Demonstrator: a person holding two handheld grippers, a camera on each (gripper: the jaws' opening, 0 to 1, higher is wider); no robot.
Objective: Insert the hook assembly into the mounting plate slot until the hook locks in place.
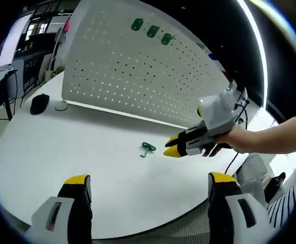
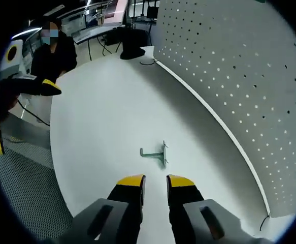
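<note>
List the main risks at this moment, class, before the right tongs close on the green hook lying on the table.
1. The hook lies flat on the smooth white table, so narrowly parted right tongs may push it away rather than catch it.
2. A crooked grip could leave its prongs misaligned with the small holes of the pegboard.
3. The left tongs hang open and idle; crowding in could block sight of the hook.

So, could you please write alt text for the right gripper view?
A small green hook lies on a white table, just ahead of the right gripper, whose yellow-tipped jaws are nearly closed and empty. A white pegboard stands along the table's right side.
</note>
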